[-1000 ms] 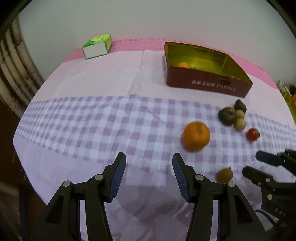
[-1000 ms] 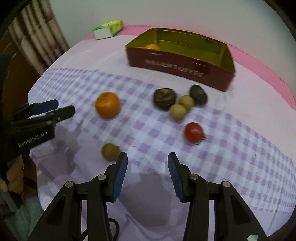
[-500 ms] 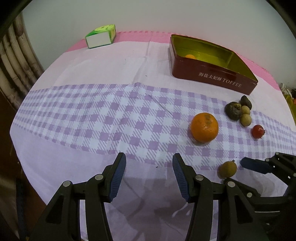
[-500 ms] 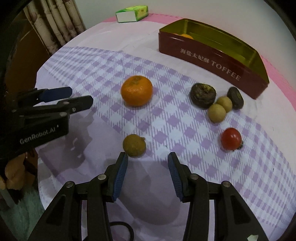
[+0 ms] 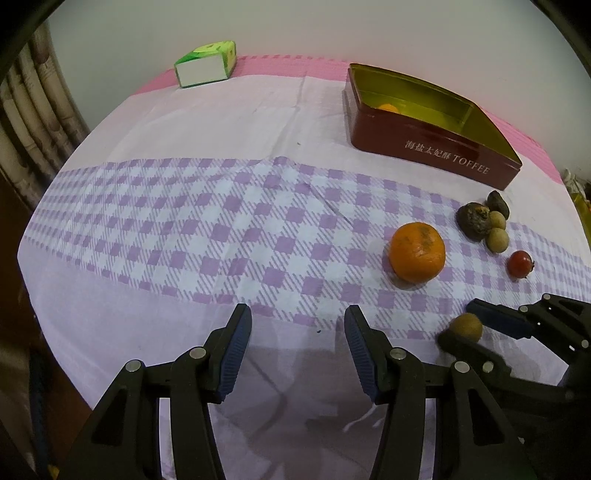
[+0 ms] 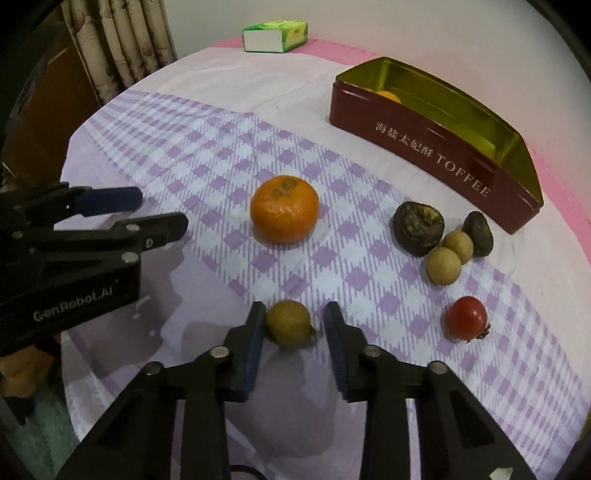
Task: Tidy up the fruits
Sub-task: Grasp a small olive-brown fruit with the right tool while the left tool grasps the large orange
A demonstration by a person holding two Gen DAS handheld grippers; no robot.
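Since the earlier frames your right gripper [image 6: 293, 325] has come down and forward over the table's near edge until the small brown-green fruit [image 6: 289, 323] sits between its fingers. The jaws are closing: the left pad touches the fruit's side, while a gap shows at the right pad, so the grip is not yet made. Your left gripper [image 5: 297, 347] hangs over bare cloth near the same edge, fingers apart with nothing between them.

Watch for the obvious slip — this fruit is small, round and free on the tablecloth [image 5: 258, 236], so a one-sided push from the touching pad could roll it out sideways before the other pad arrives. Close too high on its curve and it may squirt out toward the near edge. It also looks soft enough to bruise if you clamp hard.

At the far right corner stands the red toffee tin [image 6: 436, 147], open, its gold inside showing one orange fruit [image 6: 388, 96] against the left end; the rest of its floor is hidden by the front wall. Loose fruit on the checked cloth: a mandarin [image 6: 284, 209] mid-table, and toward the right edge a cluster of two dark fruits [image 6: 418, 227] and two tan round ones [image 6: 444, 266], with a cherry tomato [image 6: 466, 318] nearer you. A green carton [image 6: 275, 36] lies at the far left corner — not your concern.
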